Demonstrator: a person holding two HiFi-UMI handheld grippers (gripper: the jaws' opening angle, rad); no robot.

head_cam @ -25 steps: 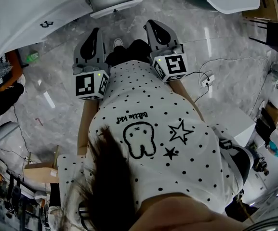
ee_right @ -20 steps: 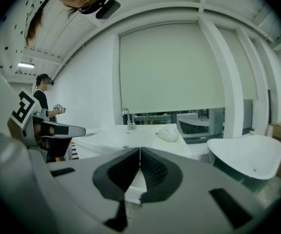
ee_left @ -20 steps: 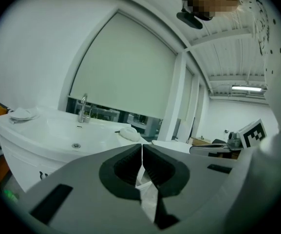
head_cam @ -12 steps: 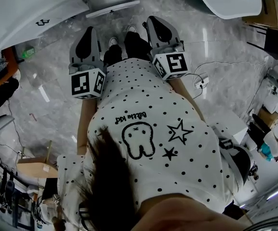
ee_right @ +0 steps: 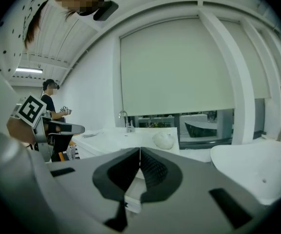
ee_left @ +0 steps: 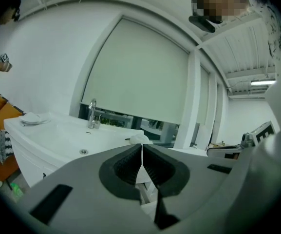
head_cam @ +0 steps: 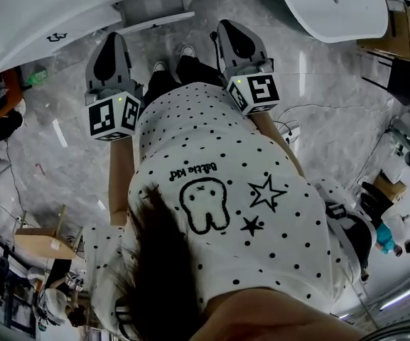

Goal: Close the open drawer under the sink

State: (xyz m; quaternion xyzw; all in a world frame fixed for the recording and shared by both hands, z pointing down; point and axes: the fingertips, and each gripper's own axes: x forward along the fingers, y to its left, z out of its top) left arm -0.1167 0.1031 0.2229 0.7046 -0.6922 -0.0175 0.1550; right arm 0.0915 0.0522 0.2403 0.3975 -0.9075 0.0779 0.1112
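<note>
The white sink cabinet [head_cam: 41, 13] runs along the top left of the head view, and its open drawer [head_cam: 155, 9] juts out towards my feet. My left gripper [head_cam: 111, 38] points at the cabinet just left of the drawer, its jaws shut and empty. My right gripper [head_cam: 227, 28] is held to the drawer's right, also shut on nothing. In the left gripper view the closed jaws [ee_left: 141, 150] face the basin and the faucet [ee_left: 91, 113]. Below the right gripper's closed jaws [ee_right: 140, 152] shows a white corner of the drawer [ee_right: 133, 199].
A large white tub [head_cam: 332, 2] lies at the top right. A power strip with its cable [head_cam: 288, 130] rests on the marble floor to my right, and a cardboard box [head_cam: 38, 241] sits at the lower left. Another person [ee_right: 50, 101] stands to the left.
My left gripper has moved left and farther out towards the sink cabinet. More of the drawer has come into the head view. The right gripper has hardly moved.
</note>
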